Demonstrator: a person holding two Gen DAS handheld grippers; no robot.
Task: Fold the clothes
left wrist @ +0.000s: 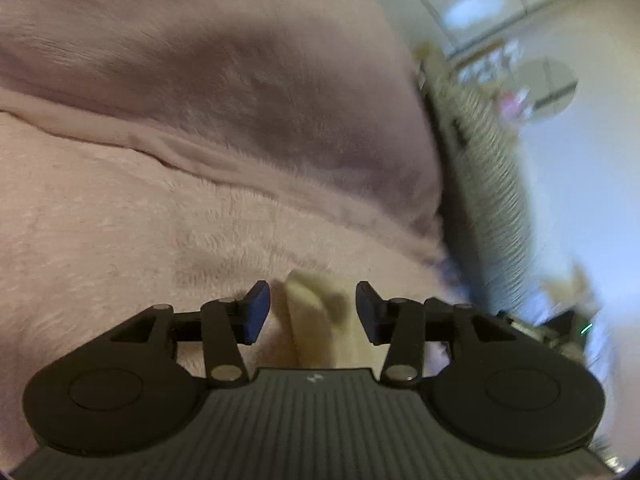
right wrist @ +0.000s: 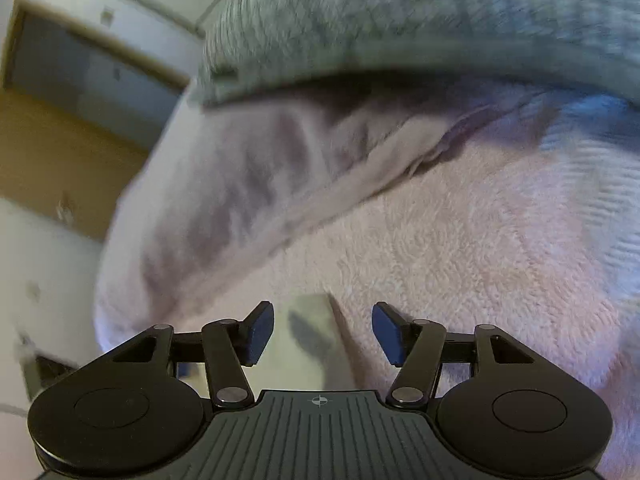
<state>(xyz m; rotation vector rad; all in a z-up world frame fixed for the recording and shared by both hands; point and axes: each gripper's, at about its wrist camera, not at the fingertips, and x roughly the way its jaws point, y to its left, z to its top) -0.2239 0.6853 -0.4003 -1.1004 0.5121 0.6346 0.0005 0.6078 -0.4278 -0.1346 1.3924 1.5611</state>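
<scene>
Pink fleece garment (left wrist: 200, 128) is filling nearly all of the left wrist view, lying ahead of and under the fingers; a thick folded edge is running across it well beyond the fingertips, darker plush past the fold, lighter nap on the near side. The same pink fleece (right wrist: 460, 248) is taking up most of the right wrist view, with its seam angling away ahead of the fingers toward their right.

Grey knit fabric (right wrist: 400, 20) is lying on top of the pink, far beyond the right gripper's fingers. In the left view, a ribbed grey fabric (left wrist: 492, 184) is hanging off to the right of the fingers; too blurred to identify further.

Left gripper (left wrist: 313, 312): blue pads are standing apart, nothing between them touching either pad. A cream-coloured strip (left wrist: 320, 320) is sitting in the gap, under the fingers, running back toward the gripper body.

Right gripper (right wrist: 323, 334): pads are also spread wide, clamping nothing. A pale grey-white strip (right wrist: 316, 340) is showing in that gap, beside the pink fleece. Cannot tell what either strip is.

Both views are motion-blurred.
</scene>
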